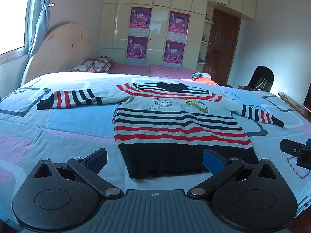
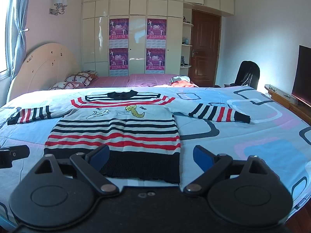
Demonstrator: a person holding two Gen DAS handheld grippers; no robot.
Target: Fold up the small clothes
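A small striped sweater (image 1: 175, 124) lies face up and flat on the bed (image 1: 64, 128), filling the middle of both views. Its black hem (image 1: 186, 161) sits at the lower middle of each frame, nearest the cameras, and its black collar (image 1: 171, 87) points toward the far wall. Both sleeves are spread straight out to the sides: the left sleeve (image 1: 72, 99) reaches toward the left edge of the left wrist view, and the right sleeve (image 2: 217, 113) stretches to the right of centre in the right wrist view. This open, flattened layout looks like a starting pose for folding, since every edge is exposed and easy to reach.

The left hand-held gripper (image 1: 154, 158) hangs low over the hem with its blue-padded fingers wide apart, holding nothing. The right hand-held gripper (image 2: 150, 156) is likewise spread, empty, and sits over the hem's right corner, one finger above the dark ribbing and the other above bare quilt. Each tool's tip shows at the edge of the other's view, so the two are side by side at the near edge of the bed, probably so each can take one side of the garment.

No fold has been made yet. A likely first step is bringing a sleeve across the chest. A heap of other clothes (image 2: 180, 82) waits in the upper middle, on the far part of the bed.
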